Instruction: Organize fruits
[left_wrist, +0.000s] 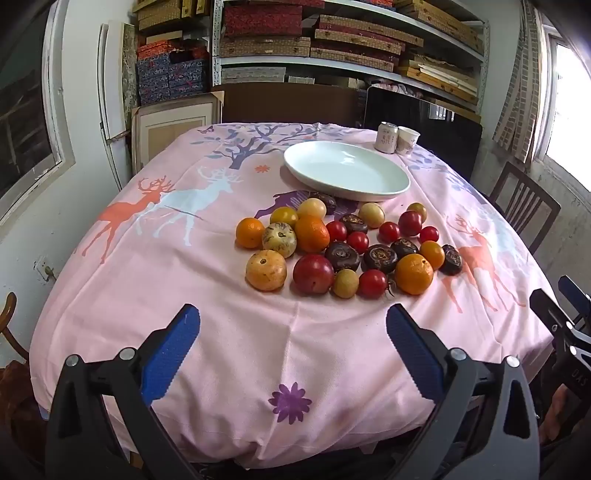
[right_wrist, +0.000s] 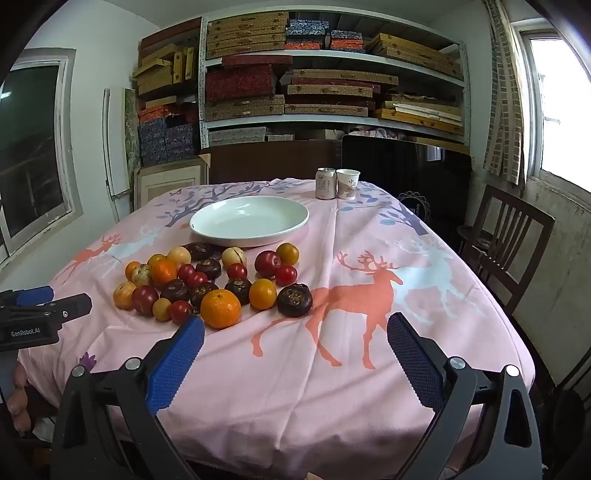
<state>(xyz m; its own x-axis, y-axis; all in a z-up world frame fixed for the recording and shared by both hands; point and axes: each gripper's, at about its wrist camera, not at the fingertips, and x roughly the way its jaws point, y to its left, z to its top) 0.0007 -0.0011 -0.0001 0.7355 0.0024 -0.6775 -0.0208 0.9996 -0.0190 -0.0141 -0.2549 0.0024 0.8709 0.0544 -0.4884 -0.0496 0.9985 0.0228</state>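
both tools spread wide; round glossy fruits by smooth white plate.

1. Bare cloth runs from the tabletop's near edge to the fruit pile.
2. The pile crowds the white plate's near rim.
3. A can and paper cup stand at the far edge.
4. The right side lies bare.

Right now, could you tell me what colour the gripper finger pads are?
Blue, textured pads on black frames; the right wrist view shows them best.
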